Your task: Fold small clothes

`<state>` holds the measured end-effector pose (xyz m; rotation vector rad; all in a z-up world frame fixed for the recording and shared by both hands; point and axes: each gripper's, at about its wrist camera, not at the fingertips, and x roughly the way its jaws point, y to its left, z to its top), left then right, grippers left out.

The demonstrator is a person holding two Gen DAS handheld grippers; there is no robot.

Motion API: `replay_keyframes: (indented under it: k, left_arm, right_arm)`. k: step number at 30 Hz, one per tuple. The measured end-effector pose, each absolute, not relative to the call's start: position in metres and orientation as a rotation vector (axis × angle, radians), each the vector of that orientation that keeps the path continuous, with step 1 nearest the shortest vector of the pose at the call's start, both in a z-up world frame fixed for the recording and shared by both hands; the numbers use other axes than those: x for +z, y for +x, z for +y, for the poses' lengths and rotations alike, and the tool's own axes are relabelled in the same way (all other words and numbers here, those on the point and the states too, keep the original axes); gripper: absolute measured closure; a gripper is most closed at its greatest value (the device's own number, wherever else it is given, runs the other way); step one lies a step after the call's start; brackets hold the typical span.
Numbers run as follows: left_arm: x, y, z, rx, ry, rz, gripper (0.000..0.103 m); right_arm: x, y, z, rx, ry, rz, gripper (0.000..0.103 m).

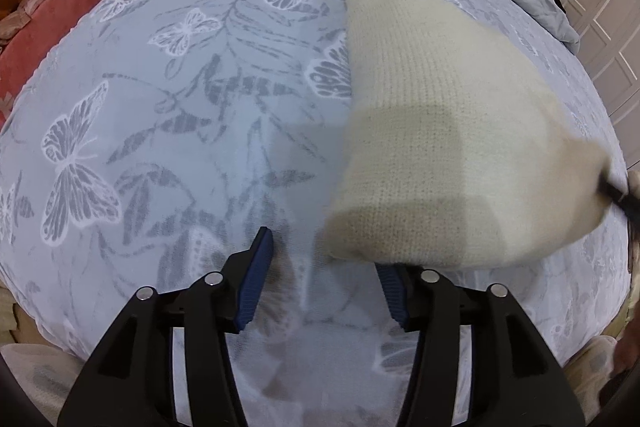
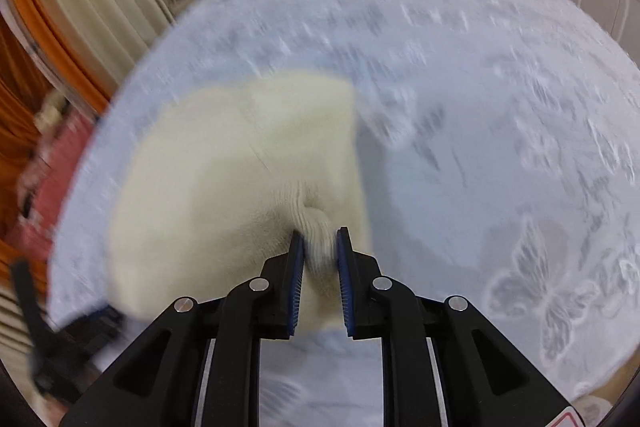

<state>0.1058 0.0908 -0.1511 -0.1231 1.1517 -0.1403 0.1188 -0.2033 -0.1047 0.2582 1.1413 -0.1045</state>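
Folding is judged midway: cream knit garment (image 2: 224, 187) is pinched at one bunched edge by right tongs (image 2: 320, 247); left tongs (image 1: 326, 267) are spread, empty.

Soft, even indoor light fills both views, with no glare. In the left wrist view the bedspread (image 1: 160, 131) is sharp, and a blocky shadow crosses the lower part of the cream knit (image 1: 448, 131), whose near edge is smeared. The right wrist view is heavily motion-blurred, its butterfly print streaked. Fisheye distortion bulges the bed, and dark vignetting rounds every corner.
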Motion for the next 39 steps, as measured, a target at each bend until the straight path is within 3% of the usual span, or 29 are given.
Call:
replay_keyframes:
  k: [2,7,10,12,16,17,19,21,22,26,29,35,38,39]
  left_arm:
    - [-0.152,0.105,0.09,-0.143,-0.114,1.149,0.051]
    - [-0.152,0.103,0.089,-0.139,-0.109,1.143,0.051]
    - [-0.15,0.1,0.086,-0.137,-0.1,1.142,0.051]
    - [-0.148,0.097,0.084,-0.14,-0.09,1.143,0.051]
    - [-0.134,0.081,0.085,-0.146,-0.07,1.12,0.052]
    - [-0.128,0.075,0.086,-0.149,-0.064,1.101,0.047]
    - [-0.117,0.063,0.088,-0.154,-0.073,1.077,0.036]
    - [-0.103,0.047,0.087,-0.159,-0.085,1.02,0.019]
    - [-0.098,0.04,0.085,-0.158,-0.081,0.998,0.016]
    - [-0.091,0.012,0.069,-0.183,-0.069,0.964,0.01]
    - [-0.097,-0.002,0.055,-0.185,-0.057,0.975,0.01]
    - [-0.116,-0.015,0.038,-0.178,-0.029,1.005,0.01]
    - [-0.129,-0.016,0.033,-0.165,0.001,1.029,0.01]
    - [-0.132,-0.015,0.032,-0.165,0.012,1.032,0.01]
  right_arm:
    - [-0.113,0.112,-0.208,-0.113,0.285,1.171,0.084]
    - [-0.062,0.105,-0.179,-0.102,0.208,1.009,0.084]
    - [-0.078,0.124,-0.161,-0.067,0.148,1.069,0.084]
    - [-0.121,0.132,-0.165,-0.099,0.102,1.177,0.099]
    - [-0.112,0.116,-0.182,-0.093,0.224,1.161,0.101]
    - [-0.104,0.108,-0.184,-0.09,0.241,1.145,0.1]
    - [-0.086,0.085,-0.187,-0.067,0.278,1.112,0.093]
    - [-0.075,0.058,-0.187,-0.04,0.315,1.085,0.092]
    - [-0.071,0.043,-0.186,-0.032,0.311,1.076,0.092]
    - [-0.073,-0.002,-0.181,-0.059,0.281,1.037,0.086]
    - [-0.086,-0.022,-0.174,-0.093,0.271,1.026,0.063]
    - [-0.108,-0.031,-0.172,-0.122,0.271,1.018,0.058]
    - [-0.111,-0.03,-0.17,-0.154,0.254,0.987,0.042]
    - [-0.113,-0.029,-0.17,-0.16,0.25,0.989,0.041]
